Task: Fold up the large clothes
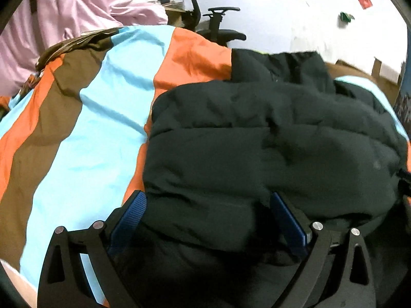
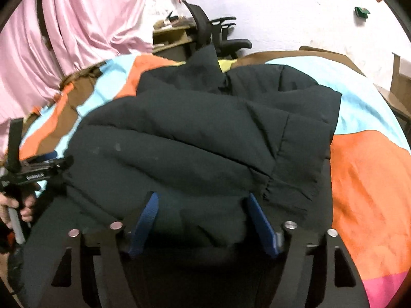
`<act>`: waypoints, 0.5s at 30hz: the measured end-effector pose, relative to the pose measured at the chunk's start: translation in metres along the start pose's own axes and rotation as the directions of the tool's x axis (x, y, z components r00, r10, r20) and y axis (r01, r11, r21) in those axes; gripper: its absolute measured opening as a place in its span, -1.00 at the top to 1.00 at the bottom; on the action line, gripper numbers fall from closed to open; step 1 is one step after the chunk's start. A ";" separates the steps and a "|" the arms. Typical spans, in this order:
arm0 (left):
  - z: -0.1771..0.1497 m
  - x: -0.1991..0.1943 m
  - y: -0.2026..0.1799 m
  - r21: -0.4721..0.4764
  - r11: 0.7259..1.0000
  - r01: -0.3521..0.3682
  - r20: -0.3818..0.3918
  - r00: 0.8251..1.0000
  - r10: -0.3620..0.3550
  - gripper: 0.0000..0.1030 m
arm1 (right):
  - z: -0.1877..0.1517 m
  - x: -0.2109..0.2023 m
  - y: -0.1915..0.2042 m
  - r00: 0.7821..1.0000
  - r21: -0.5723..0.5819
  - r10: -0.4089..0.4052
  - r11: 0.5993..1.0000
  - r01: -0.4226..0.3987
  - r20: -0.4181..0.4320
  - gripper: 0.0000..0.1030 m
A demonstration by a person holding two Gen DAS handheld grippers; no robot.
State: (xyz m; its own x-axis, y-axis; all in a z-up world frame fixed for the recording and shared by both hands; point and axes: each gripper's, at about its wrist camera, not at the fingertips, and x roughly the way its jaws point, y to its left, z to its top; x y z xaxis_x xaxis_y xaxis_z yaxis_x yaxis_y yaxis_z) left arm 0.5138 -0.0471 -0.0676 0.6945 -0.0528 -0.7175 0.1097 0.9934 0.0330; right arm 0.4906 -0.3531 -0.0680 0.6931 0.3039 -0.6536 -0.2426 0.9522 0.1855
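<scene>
A large black padded jacket (image 1: 269, 148) lies bunched on a striped orange, blue and brown bedspread (image 1: 84, 133). It also shows in the right wrist view (image 2: 195, 138), partly folded over itself. My left gripper (image 1: 208, 202) is open, its blue-padded fingers spread around the jacket's near left edge. My right gripper (image 2: 203, 202) is open, with its fingers straddling the jacket's near hem. The left gripper also shows in the right wrist view (image 2: 38, 166) at the jacket's left side, held by a hand.
A pink curtain (image 2: 77, 25) hangs at the back left. A black office chair (image 2: 218, 33) and a cluttered desk (image 2: 172, 36) stand behind the bed by a white wall. Cardboard boxes (image 2: 398, 77) are at the right.
</scene>
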 end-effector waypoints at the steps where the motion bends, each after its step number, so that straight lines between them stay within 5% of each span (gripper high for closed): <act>1: -0.001 -0.005 -0.002 -0.016 1.000 -0.013 0.006 1.000 0.013 -0.85 | 0.002 -0.003 -0.001 1.000 0.006 0.012 1.000 -0.012 -0.014 -0.53; 8: 0.014 -0.042 -0.016 -0.175 0.985 -0.016 -0.067 0.998 0.004 -0.85 | 0.031 -0.020 -0.009 0.976 -0.097 0.037 0.994 -0.059 -0.212 -0.58; 15: 0.077 -0.090 -0.023 -0.199 0.978 -0.068 -0.147 0.988 0.039 -0.85 | 0.095 -0.049 -0.021 0.970 -0.117 0.071 0.988 -0.101 -0.233 -0.59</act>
State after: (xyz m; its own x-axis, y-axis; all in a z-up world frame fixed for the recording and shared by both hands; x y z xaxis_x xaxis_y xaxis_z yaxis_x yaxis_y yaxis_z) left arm 0.5032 -0.0725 0.0498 0.5859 0.0015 -0.8104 -0.0819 0.9950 -0.0573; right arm 0.5261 -0.3856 0.0296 0.4967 0.3555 -0.7918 -0.3887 0.9068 0.1633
